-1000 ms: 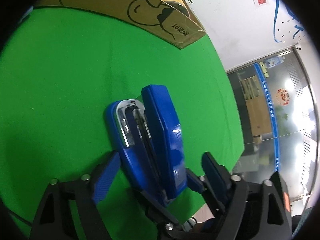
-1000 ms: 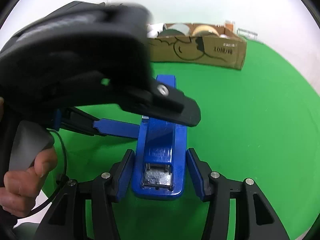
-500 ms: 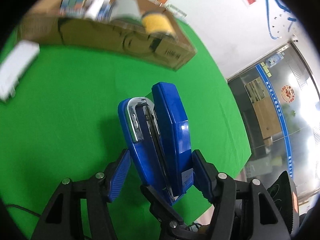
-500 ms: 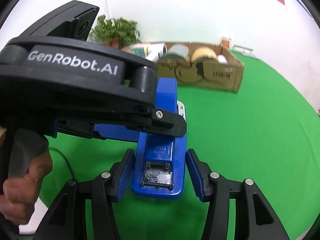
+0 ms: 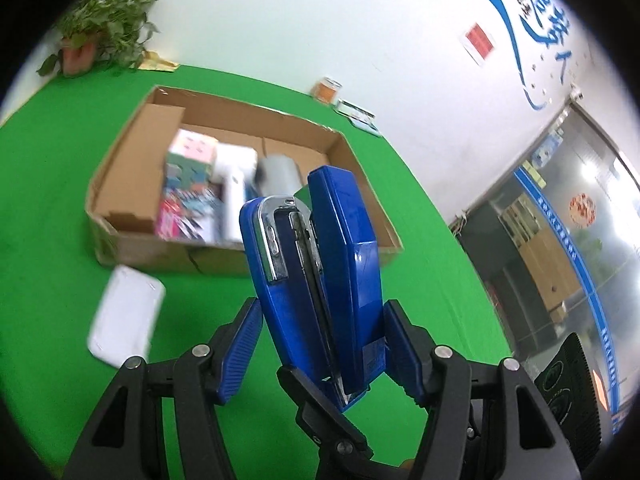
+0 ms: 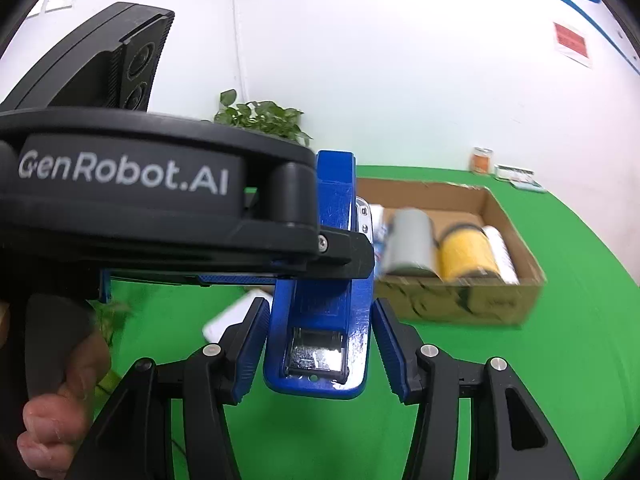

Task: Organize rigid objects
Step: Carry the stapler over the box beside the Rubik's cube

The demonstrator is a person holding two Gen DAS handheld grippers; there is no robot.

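Observation:
A blue stapler with a metal plate is held up in the air between both grippers. My left gripper is shut on the blue stapler, its pads pressing both sides. My right gripper is shut on the same stapler's rear end. The left gripper's black body crosses the right wrist view. Beyond stands an open cardboard box holding small boxes, a grey roll and a yellow roll.
A white flat case lies on the green table in front of the box. A potted plant stands at the far left corner. A small jar and a card stand by the wall.
The stapler has been lifted off the table by both grippers and raised toward the box. The left gripper closed onto it, and the box's inside has come into view.

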